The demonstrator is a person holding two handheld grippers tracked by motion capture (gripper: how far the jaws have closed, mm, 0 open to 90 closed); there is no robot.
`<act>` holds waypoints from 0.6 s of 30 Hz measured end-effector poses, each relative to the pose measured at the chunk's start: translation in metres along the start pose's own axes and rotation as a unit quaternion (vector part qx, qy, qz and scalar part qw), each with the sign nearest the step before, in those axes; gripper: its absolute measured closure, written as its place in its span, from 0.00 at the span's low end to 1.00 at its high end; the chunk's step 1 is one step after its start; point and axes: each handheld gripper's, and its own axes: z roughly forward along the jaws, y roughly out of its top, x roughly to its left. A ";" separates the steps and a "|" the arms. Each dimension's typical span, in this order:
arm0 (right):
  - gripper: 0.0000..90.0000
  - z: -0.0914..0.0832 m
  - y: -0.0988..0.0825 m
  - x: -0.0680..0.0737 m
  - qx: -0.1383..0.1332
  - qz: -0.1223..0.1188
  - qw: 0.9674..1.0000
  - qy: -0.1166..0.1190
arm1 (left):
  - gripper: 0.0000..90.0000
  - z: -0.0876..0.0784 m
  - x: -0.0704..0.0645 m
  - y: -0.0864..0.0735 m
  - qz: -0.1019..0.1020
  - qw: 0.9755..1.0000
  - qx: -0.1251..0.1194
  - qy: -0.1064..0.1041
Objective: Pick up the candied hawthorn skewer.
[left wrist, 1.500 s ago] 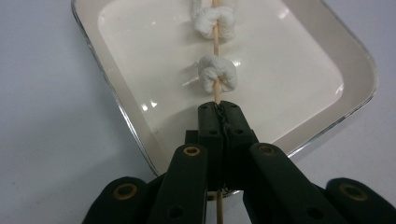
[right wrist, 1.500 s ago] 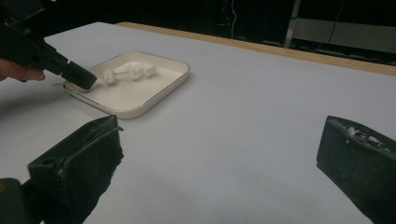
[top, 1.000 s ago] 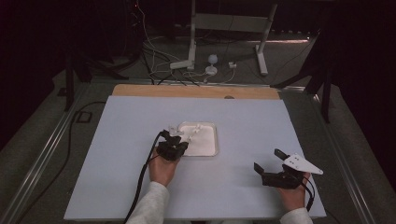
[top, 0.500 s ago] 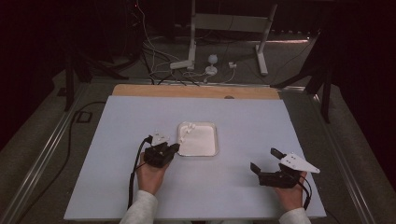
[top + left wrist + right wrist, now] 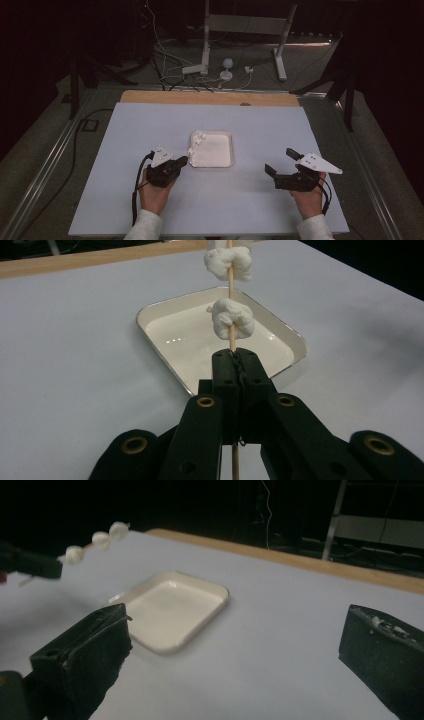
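Note:
My left gripper [image 5: 183, 161] is shut on a thin wooden skewer [image 5: 231, 337] threaded with white marshmallow-like pieces [image 5: 231, 317]. The skewer [image 5: 196, 142] slants up and away over the near-left corner of a shallow white square tray [image 5: 215, 152], which lies bare at mid-table. In the left gripper view the jaws [image 5: 235, 357] pinch the stick just below the lowest piece. My right gripper [image 5: 280, 162] stands open and empty, right of the tray and apart from it. The right gripper view shows the tray [image 5: 170, 610] ahead, with the skewer [image 5: 95, 540] at upper left.
The white tabletop [image 5: 150, 125] has a wooden strip [image 5: 210, 98] along its far edge. Beyond it are cables and a metal stand [image 5: 205, 45] on the floor. A black cable [image 5: 134, 195] trails from the left gripper toward the near edge.
My left gripper has drawn back and to the left from the tray's edge, carrying the skewer with it. The right gripper has barely shifted.

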 end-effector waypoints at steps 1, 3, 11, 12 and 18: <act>0.00 0.002 0.003 0.000 -0.002 0.003 1.000 0.005 | 1.00 -0.001 -0.001 0.000 0.001 1.000 -0.001 -0.001; 0.00 0.006 0.009 0.002 -0.004 0.007 1.000 0.013 | 1.00 -0.001 -0.002 0.000 0.002 1.000 -0.002 0.000; 0.00 0.028 0.035 0.015 0.002 -0.013 0.999 0.040 | 1.00 -0.008 -0.005 0.002 0.017 1.000 -0.022 0.001; 0.00 0.031 0.038 0.017 0.004 -0.014 0.999 0.044 | 1.00 -0.009 -0.006 0.003 0.019 1.000 -0.023 0.001; 0.00 0.050 0.053 0.028 0.008 -0.023 0.998 0.063 | 1.00 -0.010 -0.009 0.003 0.032 0.999 -0.029 0.001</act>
